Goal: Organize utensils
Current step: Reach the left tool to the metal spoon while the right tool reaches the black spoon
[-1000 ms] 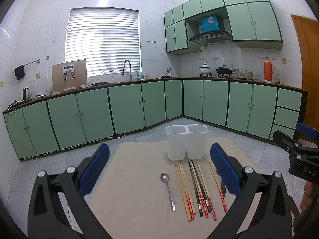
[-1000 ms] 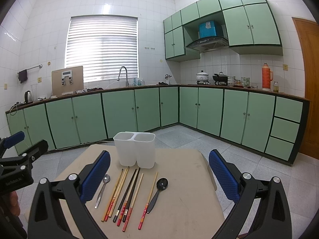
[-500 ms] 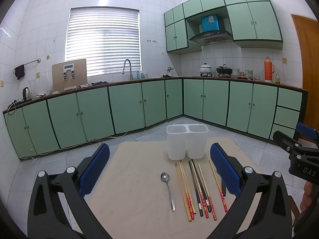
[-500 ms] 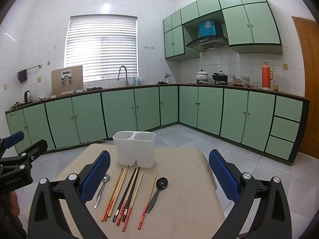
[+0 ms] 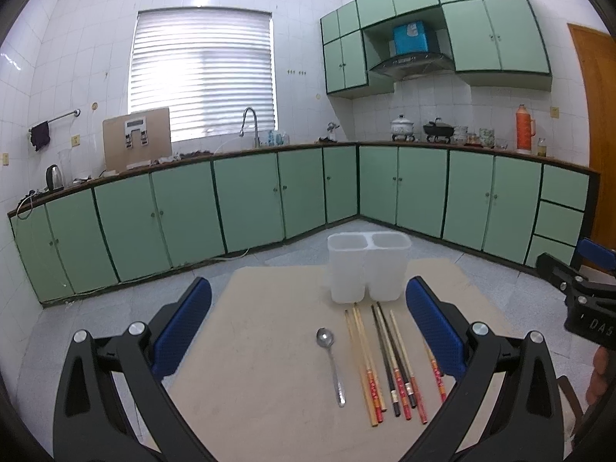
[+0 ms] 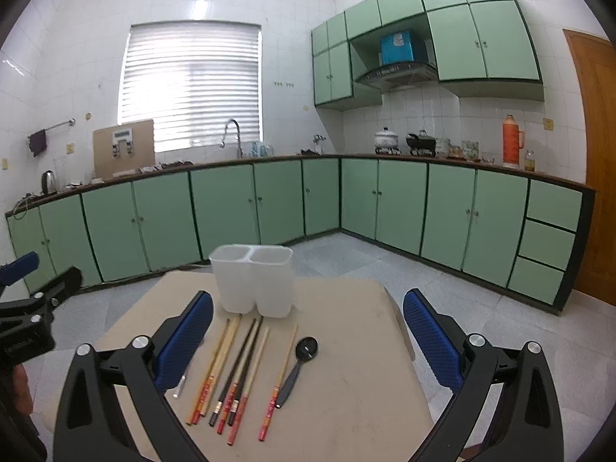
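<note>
A white two-compartment utensil holder (image 5: 367, 267) (image 6: 253, 281) stands upright and empty near the far edge of a beige table (image 5: 261, 377) (image 6: 354, 396). In front of it lie several chopsticks (image 5: 385, 362) (image 6: 235, 373) side by side, some pale, some black, with red ends. A steel spoon (image 5: 331, 362) lies to their left, and a black spoon (image 6: 298, 365) lies to their right. My left gripper (image 5: 308, 331) hovers open above the near table, nothing between its blue pads. My right gripper (image 6: 308, 335) is likewise open and empty, over the chopsticks and black spoon.
Green kitchen cabinets (image 5: 250, 200) and a counter run along the walls behind. The other gripper shows at each view's edge, the right gripper's body (image 5: 585, 300) and the left gripper's body (image 6: 27, 319), each with a hand below. Grey tiled floor surrounds the table.
Both grippers have eased slightly forward and down toward the table; the utensils and holder have not moved.
</note>
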`<state>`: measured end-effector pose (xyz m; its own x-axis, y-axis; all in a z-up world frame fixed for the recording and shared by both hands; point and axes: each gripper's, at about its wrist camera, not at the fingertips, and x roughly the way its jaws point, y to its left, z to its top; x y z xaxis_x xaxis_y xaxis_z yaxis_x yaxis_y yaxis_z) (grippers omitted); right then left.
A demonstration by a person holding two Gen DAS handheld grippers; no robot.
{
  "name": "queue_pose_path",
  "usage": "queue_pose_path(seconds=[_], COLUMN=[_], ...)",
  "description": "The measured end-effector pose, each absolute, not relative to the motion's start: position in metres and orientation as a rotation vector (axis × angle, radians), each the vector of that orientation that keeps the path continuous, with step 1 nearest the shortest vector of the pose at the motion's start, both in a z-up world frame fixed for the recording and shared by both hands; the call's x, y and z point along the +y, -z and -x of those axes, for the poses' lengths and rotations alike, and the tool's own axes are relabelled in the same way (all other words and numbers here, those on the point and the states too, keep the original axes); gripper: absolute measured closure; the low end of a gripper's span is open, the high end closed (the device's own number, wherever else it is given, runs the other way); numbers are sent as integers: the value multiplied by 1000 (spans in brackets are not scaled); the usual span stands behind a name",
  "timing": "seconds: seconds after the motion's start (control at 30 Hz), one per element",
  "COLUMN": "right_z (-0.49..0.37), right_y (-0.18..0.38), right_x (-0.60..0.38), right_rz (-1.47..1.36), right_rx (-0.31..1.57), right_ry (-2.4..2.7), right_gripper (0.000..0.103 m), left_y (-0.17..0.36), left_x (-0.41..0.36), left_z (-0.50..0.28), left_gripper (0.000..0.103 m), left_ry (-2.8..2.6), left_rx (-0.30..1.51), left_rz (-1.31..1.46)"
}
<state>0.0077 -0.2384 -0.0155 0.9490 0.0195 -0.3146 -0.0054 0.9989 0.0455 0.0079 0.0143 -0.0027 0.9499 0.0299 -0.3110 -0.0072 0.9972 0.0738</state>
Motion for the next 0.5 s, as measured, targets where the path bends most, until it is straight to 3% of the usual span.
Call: queue_pose_path(seconds=[0.5], right_z=[-119], right_y=[84], right_x=[-249], right_rz=[-56], right_rx=[687], right_ry=[15], right_gripper=[21], left_y=[83], left_x=[46], left_z=[-123], left_gripper=[5], left_ry=[-85], left_rx=[690], left_rz=[-81])
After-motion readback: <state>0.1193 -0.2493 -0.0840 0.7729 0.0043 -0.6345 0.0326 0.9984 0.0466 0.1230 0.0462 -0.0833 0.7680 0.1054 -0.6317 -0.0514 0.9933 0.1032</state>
